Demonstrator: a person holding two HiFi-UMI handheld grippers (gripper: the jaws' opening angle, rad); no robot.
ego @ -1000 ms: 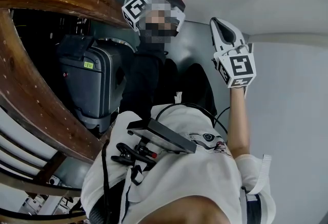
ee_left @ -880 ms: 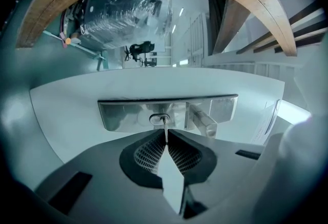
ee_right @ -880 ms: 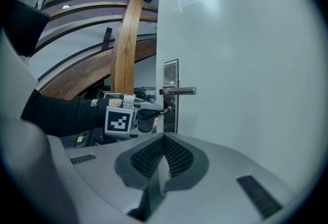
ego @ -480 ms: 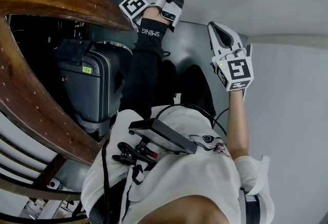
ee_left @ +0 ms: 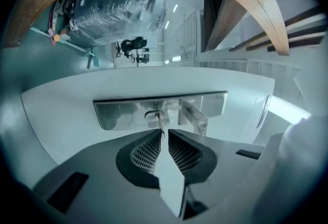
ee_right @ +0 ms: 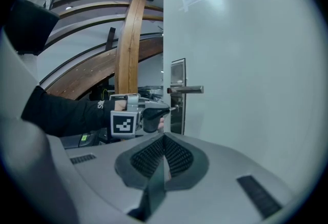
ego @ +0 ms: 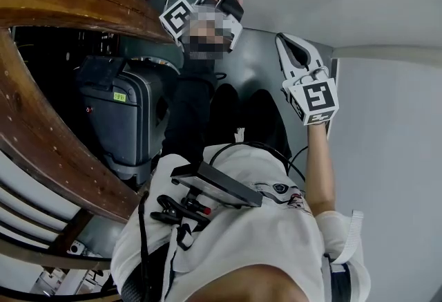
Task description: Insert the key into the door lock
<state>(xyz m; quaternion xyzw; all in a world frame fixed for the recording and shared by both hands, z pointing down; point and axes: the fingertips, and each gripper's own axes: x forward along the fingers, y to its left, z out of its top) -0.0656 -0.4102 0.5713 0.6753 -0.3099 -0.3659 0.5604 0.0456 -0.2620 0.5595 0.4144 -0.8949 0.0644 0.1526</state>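
The white door point(ee_right: 246, 64) carries a steel lock plate point(ee_left: 118, 114), with its handle point(ee_left: 196, 119) jutting out at 3 o'clock of the round keyhole point(ee_left: 154, 115). The left hand-held gripper point(ee_left: 163, 133) pinches the key point(ee_left: 160, 123), while in the head view the right hand-held gripper point(ego: 284, 41), pressed together on nothing, hangs at 4 o'clock of it. The key's tip sits at the keyhole, at 12 o'clock of the left jaws.

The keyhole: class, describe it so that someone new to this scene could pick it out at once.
Find the white door, then the long shiny metal plate on it. Two things sit on that plate: a lever handle that sticks out, and beside it the keyhole, a small oval ring lying flat, where the key held in the left tongs ends.
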